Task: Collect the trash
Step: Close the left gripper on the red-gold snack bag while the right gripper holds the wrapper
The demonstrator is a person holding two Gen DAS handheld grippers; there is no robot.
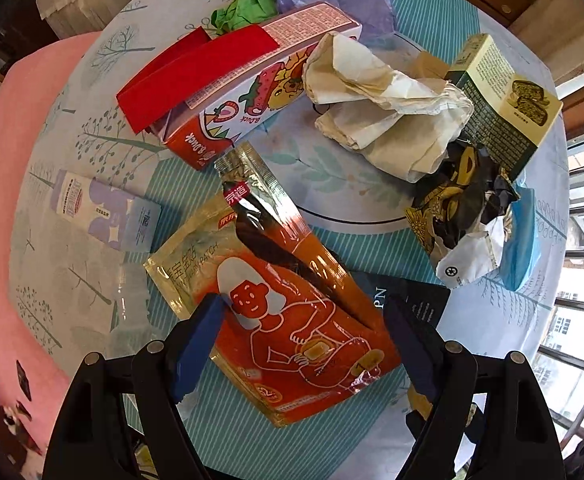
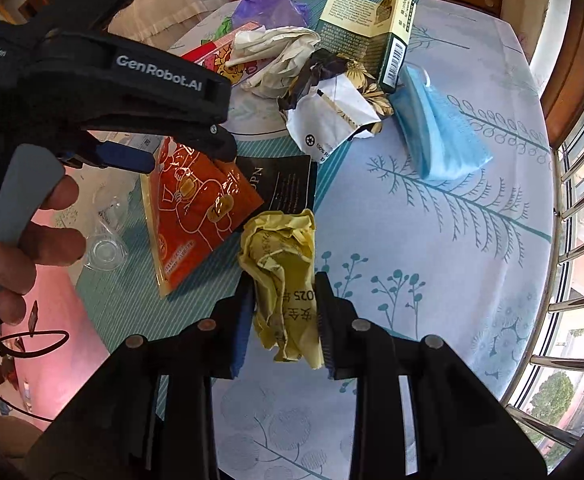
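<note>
My right hand-held gripper [image 2: 284,312] pinches a crumpled yellow paper wad [image 2: 282,280] between its fingers, lifted above the surface [image 2: 431,240]. My left hand-held gripper [image 1: 303,336] is spread wide around the near end of an orange warm-patch pouch [image 1: 292,328], which lies flat on that surface just beside a black card [image 1: 419,300].

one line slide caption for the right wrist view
Right hand-held gripper clamps a crumpled yellow paper wrapper above the tree-patterned tablecloth.
</note>
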